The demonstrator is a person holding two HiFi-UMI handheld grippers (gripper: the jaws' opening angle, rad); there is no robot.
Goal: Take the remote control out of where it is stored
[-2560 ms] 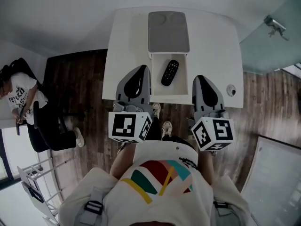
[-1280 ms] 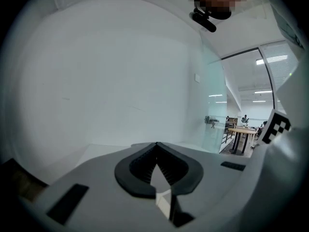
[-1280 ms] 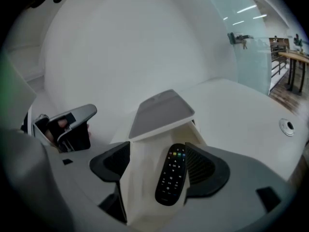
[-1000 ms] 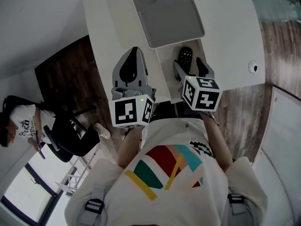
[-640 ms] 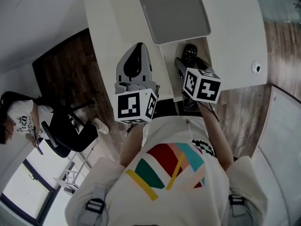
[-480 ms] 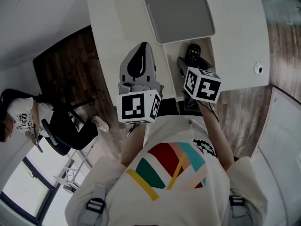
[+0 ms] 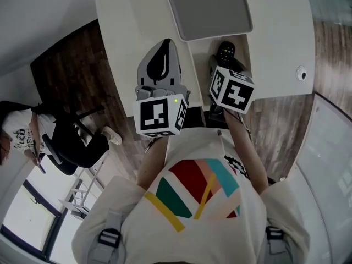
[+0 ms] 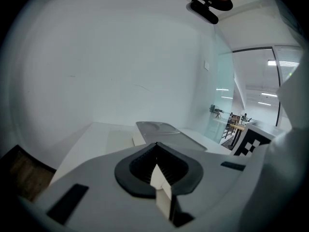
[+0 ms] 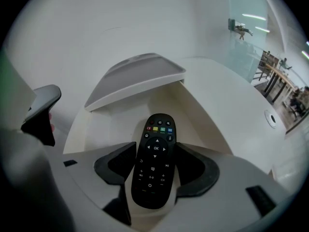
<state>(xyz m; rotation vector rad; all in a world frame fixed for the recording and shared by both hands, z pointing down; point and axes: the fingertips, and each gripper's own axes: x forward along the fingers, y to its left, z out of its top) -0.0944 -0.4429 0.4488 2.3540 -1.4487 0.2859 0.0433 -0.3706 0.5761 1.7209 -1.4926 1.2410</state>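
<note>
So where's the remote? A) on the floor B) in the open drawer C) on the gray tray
B: the remote lies inside the open white drawer, lower than the gray tray.

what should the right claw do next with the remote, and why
Probably finish squeezing the right claw shut on the remote: it lies in the open drawer between the jaws, which have just been closing, but firm contact isn't clear yet.
</note>
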